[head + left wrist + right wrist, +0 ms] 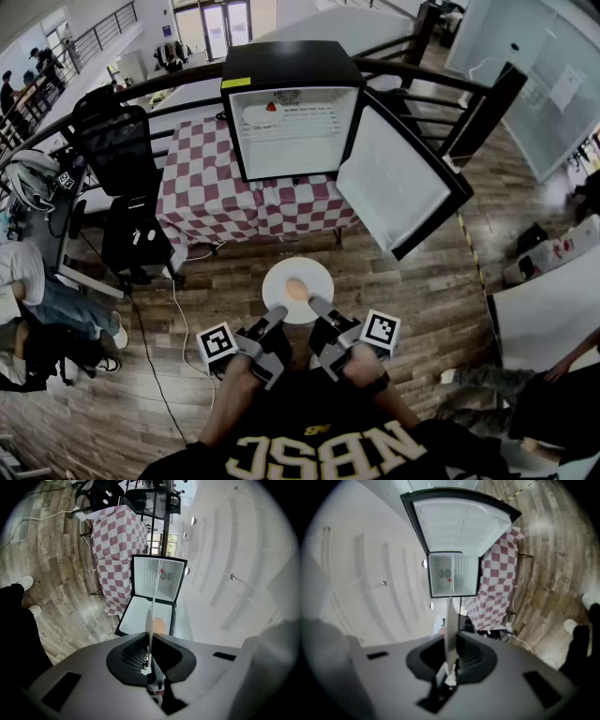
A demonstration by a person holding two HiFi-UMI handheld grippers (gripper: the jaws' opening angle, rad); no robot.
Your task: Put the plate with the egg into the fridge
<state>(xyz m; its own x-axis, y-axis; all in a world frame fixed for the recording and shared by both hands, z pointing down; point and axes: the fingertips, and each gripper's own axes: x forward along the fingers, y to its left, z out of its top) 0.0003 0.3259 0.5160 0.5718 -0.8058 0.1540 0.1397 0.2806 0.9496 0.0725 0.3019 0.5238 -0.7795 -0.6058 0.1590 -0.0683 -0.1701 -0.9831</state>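
The left gripper (149, 644) has its jaws pinched on the rim of a round white plate (279, 276). In the left gripper view the plate shows edge-on as a thin pale line running out from between the dark pads. The right gripper (451, 654) has its jaws clamped on the same rim just beside the left one, and the plate again shows edge-on in the right gripper view. In the head view both grippers hold the plate's near edge side by side, roughly level, each with its black-and-white marker cube to the outside.

A pale brown egg (297, 289) lies at about the middle of the plate. The plate is carried in the air over the wooden plank floor (403, 281), in front of a small black fridge (286, 66) and well apart from it.

The fridge has a white inside and stands toward the right end of a surface (199, 173) draped in a red-and-white checked cloth (281, 211). Its door (398, 187) is swung wide open to the right. On the wire shelf (305, 122) inside the fridge sits a second white plate (255, 116) with a small red item (272, 107) on it; what the item is cannot be made out.

A black chair (117, 141) stands at the left end of the surface.
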